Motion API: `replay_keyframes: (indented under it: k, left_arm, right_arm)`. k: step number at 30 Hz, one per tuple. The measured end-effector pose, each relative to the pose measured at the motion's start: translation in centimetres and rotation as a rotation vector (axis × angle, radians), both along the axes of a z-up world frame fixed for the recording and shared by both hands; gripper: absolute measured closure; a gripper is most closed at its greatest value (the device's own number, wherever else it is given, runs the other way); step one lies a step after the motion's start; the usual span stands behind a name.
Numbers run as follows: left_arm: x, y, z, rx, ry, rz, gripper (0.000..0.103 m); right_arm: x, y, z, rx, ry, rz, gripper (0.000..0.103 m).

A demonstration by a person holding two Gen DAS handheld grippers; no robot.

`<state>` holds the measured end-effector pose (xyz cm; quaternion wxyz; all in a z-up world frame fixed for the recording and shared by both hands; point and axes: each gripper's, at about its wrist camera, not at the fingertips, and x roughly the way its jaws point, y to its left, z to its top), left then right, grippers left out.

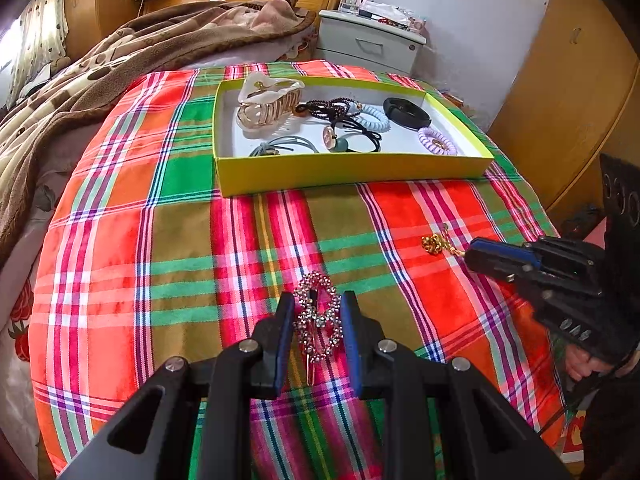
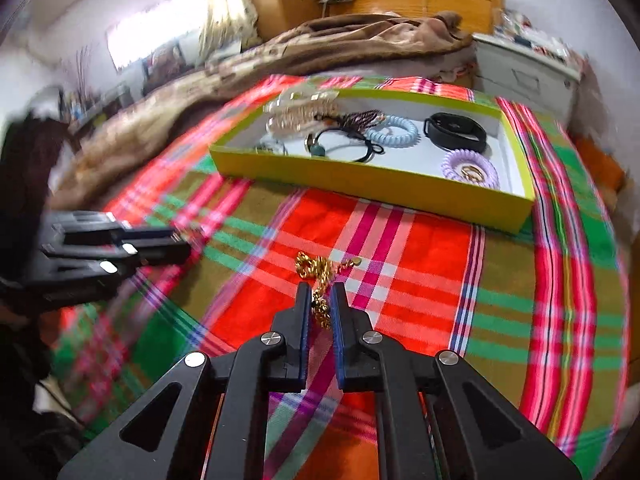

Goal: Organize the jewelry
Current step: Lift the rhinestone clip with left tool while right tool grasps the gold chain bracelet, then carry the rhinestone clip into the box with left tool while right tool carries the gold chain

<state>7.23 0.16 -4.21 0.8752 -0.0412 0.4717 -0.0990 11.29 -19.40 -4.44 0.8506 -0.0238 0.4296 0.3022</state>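
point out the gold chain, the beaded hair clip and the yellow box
gold chain (image 2: 310,266): right wrist view, on the bunched links ahead of the claw tips.
beaded hair clip (image 1: 318,316): left wrist view, on its beaded middle.
yellow box (image 1: 344,174): left wrist view, on its near outer wall.

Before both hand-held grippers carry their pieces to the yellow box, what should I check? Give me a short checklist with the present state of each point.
1. Right hand-held gripper shut on the gold chain: ok; its pads pinch some links.
2. Whole chain lifted: not ok; its far end lies on the plaid cloth.
3. Left hand-held gripper shut on the rhinestone hair clip: cannot tell; the clip sits between the pads.
4. Free space in the yellow box: ok; bare white floor shows at its near left.
5. Path to the box: ok; only cloth lies between.
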Motion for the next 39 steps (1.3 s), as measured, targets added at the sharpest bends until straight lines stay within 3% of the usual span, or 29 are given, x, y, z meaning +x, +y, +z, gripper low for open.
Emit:
replay_keyframes:
  k: [4, 9, 13, 39]
  left_arm:
    - [0.0, 0.0, 0.1, -0.003, -0.001, -0.003, 0.079]
    - [0.0, 0.0, 0.2, -0.005, -0.003, -0.004, 0.079]
    - [0.1, 0.0, 0.3, -0.013, -0.005, -0.004, 0.079]
    - [3.0, -1.0, 5.9, -0.041, -0.120, -0.039, 0.079]
  right_arm:
    - [0.0, -1.8, 1.0, 0.094, 0.007, -0.067, 0.093]
    - [-0.2, -3.3, 1.6, 0.036, -0.039, -0.159, 0.093]
    - [0.0, -4.7, 2.7, 0.076, -0.061, -0.207, 0.093]
    - [1.0, -4.8, 10.2, 0.198, -0.236, -0.205, 0.093]
